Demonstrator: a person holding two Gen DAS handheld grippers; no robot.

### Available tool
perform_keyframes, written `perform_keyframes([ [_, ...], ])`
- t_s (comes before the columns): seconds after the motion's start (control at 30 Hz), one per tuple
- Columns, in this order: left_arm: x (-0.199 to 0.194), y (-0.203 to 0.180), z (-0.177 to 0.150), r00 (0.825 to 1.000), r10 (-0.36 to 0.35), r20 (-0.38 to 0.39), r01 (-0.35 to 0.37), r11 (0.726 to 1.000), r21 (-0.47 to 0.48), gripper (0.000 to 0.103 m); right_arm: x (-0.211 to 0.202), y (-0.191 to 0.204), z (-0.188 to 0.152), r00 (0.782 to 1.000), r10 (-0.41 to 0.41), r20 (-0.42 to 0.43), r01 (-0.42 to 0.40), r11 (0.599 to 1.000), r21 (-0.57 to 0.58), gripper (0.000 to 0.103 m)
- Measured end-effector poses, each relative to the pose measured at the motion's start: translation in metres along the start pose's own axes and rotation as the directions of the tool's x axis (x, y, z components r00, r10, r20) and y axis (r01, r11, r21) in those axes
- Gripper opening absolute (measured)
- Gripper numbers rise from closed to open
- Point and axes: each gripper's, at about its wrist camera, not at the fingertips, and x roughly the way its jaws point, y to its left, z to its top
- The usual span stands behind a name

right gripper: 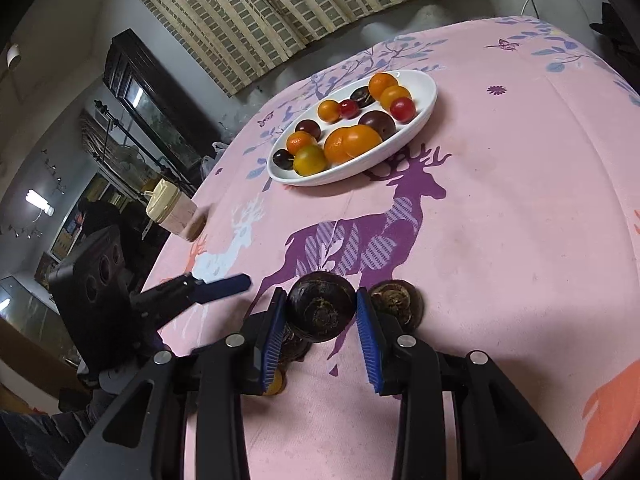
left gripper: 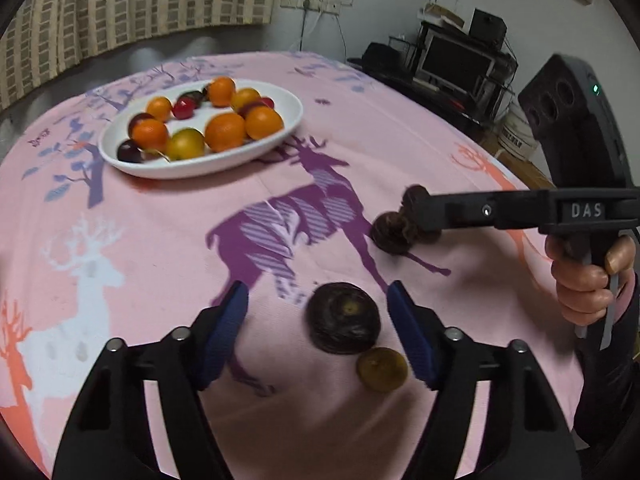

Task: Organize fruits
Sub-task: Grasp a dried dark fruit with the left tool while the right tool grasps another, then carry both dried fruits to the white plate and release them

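1 white plate (left gripper: 200,169) at 11 o'clock in the left wrist view holds 6 orange fruits (left gripper: 225,132), 1 yellow fruit (left gripper: 185,144), 2 red fruits (left gripper: 184,109) and 4 dark purple fruits (left gripper: 130,151). Toward 5 o'clock, the pink cloth (left gripper: 400,120) bears 3 dark brown fruits (left gripper: 344,318) and 1 small yellow-brown fruit (left gripper: 382,369).

A pink cloth (left gripper: 400,128) printed with deer and leafy branches covered the worktop: a purple deer (right gripper: 360,240) in the middle, a white deer (left gripper: 86,264) to its left, orange ones at the edges. A woven blind (left gripper: 132,0) of tan and cream bands hung on the far wall, with a row of wall sockets (left gripper: 310,2) and dangling cables to its right. At the far right of the left wrist view stood a dark shelf unit with a black screen (left gripper: 456,60) and a small black box (left gripper: 486,26) on top. In the right wrist view, a jar with a cream lid (right gripper: 172,210) sat at the worktop's left edge; a dark cabinet (right gripper: 136,88) and a bright lamp (right gripper: 40,202) lay further left.
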Motion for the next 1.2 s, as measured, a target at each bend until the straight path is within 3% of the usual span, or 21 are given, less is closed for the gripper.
perform_keyframes([
  [0.23,0.020,-0.021,-0.006,0.998,-0.005,-0.065,0.009,0.998,0.055,0.053,-0.006,0.001,-0.001,1.000,0.006,0.020,-0.006,1.000,-0.008,0.035],
  [0.33,0.024,-0.026,-0.010,0.997,0.047,-0.067,-0.041,0.995,0.087,0.049,-0.008,0.002,-0.001,1.000,-0.001,0.023,0.001,1.000,-0.015,0.035],
  [0.4,0.023,-0.023,-0.010,0.997,0.045,-0.061,-0.041,0.997,0.072,0.044,-0.008,0.002,-0.001,1.000,0.000,0.024,0.000,1.000,-0.013,0.035],
  [0.6,0.006,0.007,0.005,0.999,0.034,-0.010,-0.035,0.997,-0.065,0.044,-0.007,0.003,0.001,0.999,0.000,0.050,0.001,1.000,-0.016,0.035],
  [0.8,-0.007,0.070,0.076,0.990,0.108,0.093,-0.090,0.980,-0.175,0.043,-0.001,0.007,0.053,0.986,-0.052,0.156,0.055,0.998,-0.014,0.036],
  [0.87,0.001,0.089,0.103,0.987,0.120,0.107,-0.097,0.974,-0.205,0.043,0.013,0.007,0.087,0.981,-0.086,0.173,0.090,0.996,-0.015,0.036],
  [1.0,0.033,0.112,0.149,0.970,0.213,0.114,-0.186,0.960,-0.209,0.044,0.052,0.001,0.134,0.977,-0.128,0.171,0.130,0.991,-0.002,0.036],
  [1.03,0.042,0.116,0.156,0.967,0.234,0.104,-0.208,0.955,-0.213,0.044,0.062,0.000,0.142,0.978,-0.129,0.166,0.131,0.991,0.001,0.036],
  [1.1,0.048,0.123,0.164,0.954,0.284,0.092,-0.257,0.939,-0.231,0.063,0.077,-0.002,0.154,0.979,-0.135,0.151,0.136,0.991,0.001,0.037],
  [1.13,0.046,0.125,0.164,0.949,0.302,0.096,-0.272,0.931,-0.245,0.076,0.080,-0.002,0.156,0.980,-0.134,0.147,0.136,0.991,-0.005,0.046],
  [1.2,0.035,0.127,0.158,0.945,0.304,0.119,-0.265,0.927,-0.264,0.084,0.074,0.001,0.150,0.977,-0.142,0.159,0.148,0.989,-0.029,0.049],
])
